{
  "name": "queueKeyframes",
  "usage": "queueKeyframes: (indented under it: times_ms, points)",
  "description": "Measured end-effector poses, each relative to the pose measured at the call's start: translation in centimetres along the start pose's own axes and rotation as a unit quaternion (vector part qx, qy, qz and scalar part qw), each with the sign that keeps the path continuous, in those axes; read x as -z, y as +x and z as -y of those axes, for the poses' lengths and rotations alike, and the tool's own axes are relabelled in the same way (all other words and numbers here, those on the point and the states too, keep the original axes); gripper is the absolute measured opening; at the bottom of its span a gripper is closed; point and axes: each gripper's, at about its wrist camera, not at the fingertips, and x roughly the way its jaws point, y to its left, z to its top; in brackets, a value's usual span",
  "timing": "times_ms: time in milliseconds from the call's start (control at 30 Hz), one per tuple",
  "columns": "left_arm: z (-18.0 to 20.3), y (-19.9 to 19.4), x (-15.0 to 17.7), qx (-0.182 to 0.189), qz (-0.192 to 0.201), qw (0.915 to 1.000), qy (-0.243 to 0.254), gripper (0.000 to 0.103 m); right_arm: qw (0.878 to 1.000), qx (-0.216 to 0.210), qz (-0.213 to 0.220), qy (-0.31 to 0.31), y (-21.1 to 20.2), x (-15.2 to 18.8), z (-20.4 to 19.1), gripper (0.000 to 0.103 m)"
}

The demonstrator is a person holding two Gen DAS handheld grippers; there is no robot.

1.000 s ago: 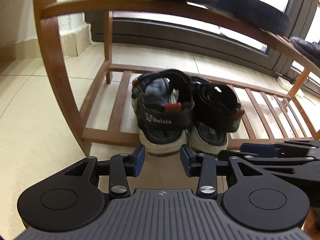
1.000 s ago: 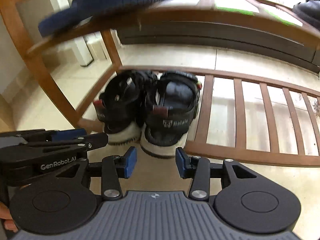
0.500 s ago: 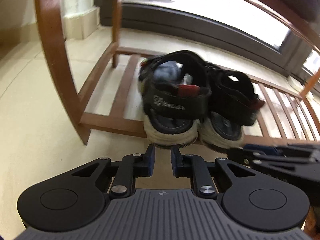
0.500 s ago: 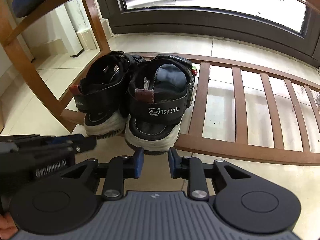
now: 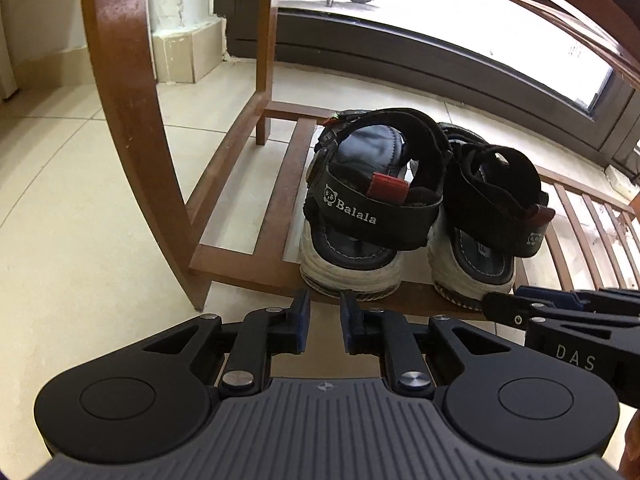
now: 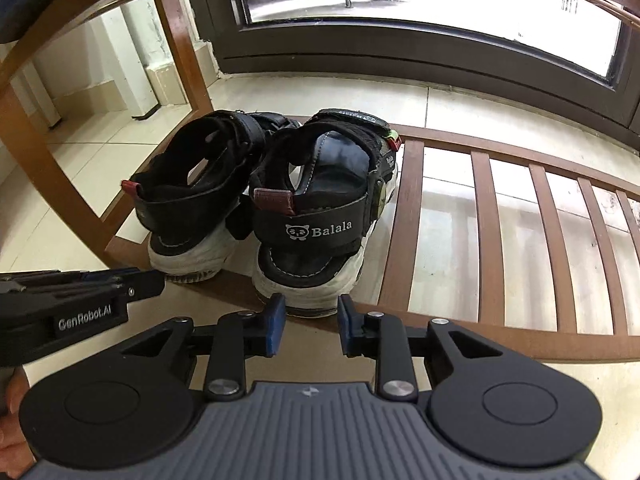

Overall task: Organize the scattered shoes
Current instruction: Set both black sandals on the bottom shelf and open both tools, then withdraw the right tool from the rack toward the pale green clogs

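Black sandals point(image 5: 420, 208) paired on rack point(image 5: 256, 268)

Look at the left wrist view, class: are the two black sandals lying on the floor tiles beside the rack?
No. Both black sandals stand side by side on the slats of the wooden rack's bottom shelf, heels toward the camera.

Both wrist views low and close, angled down at the wooden shoe rack's point(image 5: 248, 264) bottom shelf; shared: the Balala sandals point(image 5: 372, 208) point(image 6: 316, 216), seen from their heels, side by side.
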Motion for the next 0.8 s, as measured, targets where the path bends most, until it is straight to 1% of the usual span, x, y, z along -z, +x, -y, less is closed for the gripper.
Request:
queueKeyframes:
  times_ms: [300,533,667,800]
  points:
    - [0.2,-0.6,0.0,0.002,-0.004,1.0000,-0.007,0.021,1.000,-0.003,-0.016,0.013,-0.5,0.3,0.8,0.032]
    - [1.4,-2.5,0.6,0.000,-0.001,1.0000,-0.003,0.021,1.000,-0.010,-0.016,0.019,-2.4,0.4,0.8,0.035]
    - [2.2,-4.5,1.1,0.005,0.009,0.9999,0.002,0.024,1.000,-0.015,-0.013,0.023,-4.2,0.7,0.8,0.041]
    - [2.9,-6.2,1.7,0.006,0.017,0.9998,0.002,0.026,1.000,-0.015,-0.012,0.024,-6.0,1.4,0.9,0.045]
